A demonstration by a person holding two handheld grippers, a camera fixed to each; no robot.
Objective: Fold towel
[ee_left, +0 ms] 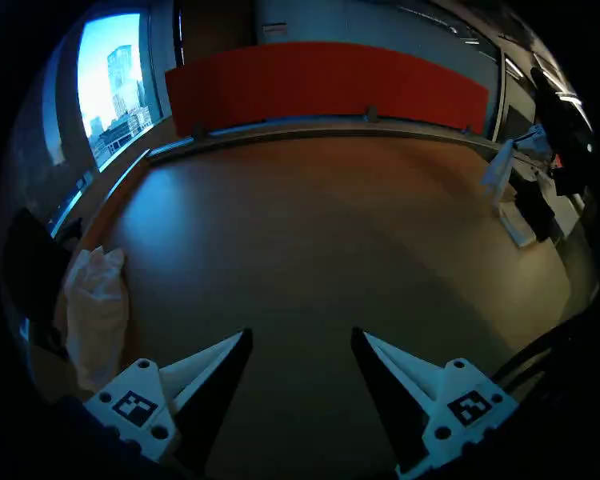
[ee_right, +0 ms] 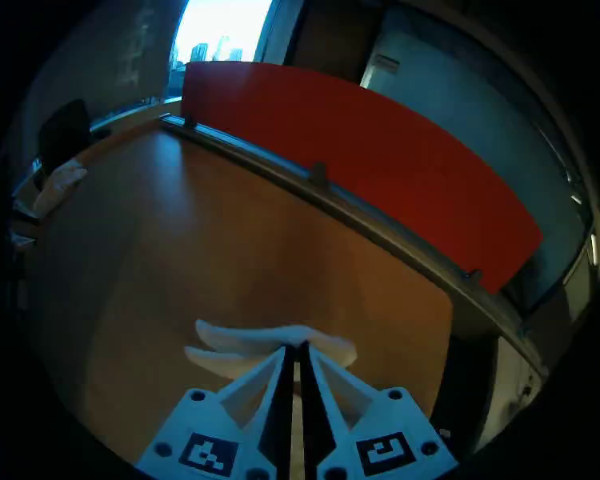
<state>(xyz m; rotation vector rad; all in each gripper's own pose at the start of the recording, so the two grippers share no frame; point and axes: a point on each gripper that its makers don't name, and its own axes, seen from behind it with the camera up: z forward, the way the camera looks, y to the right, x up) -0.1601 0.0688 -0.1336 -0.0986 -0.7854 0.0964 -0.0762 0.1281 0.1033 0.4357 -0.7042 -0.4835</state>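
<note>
Dim room, blue cast. Wooden table (ee_left: 316, 240) with a red divider panel (ee_left: 324, 80) standing along its far edge; all places below are taken from that panel. Right gripper (ee_right: 298, 348): fingers drawn in to a narrow slit, tips meeting on the towel (ee_right: 272, 338), with a pale strip of cloth showing in the slit between them (so both fingers press on it). The towel is white, showing as two soft lobes, one above the other, spreading to either side of the fingertips. It lies low over the table top, on the side of the table away from the panel and well apart from it. Left gripper (ee_left: 300, 332): fingers spread wide, nothing between them, bare wood below and ahead, pointing towards the panel from the opposite side of the table. A bright window (ee_left: 112, 80) with city buildings sits just beyond the panel's left end in the left gripper view. A white crumpled bundle (ee_left: 96, 312) lies at the table's edge below that window, well apart from the panel. It is too dark and distorted to tell whether it is cloth or a bag.
</note>
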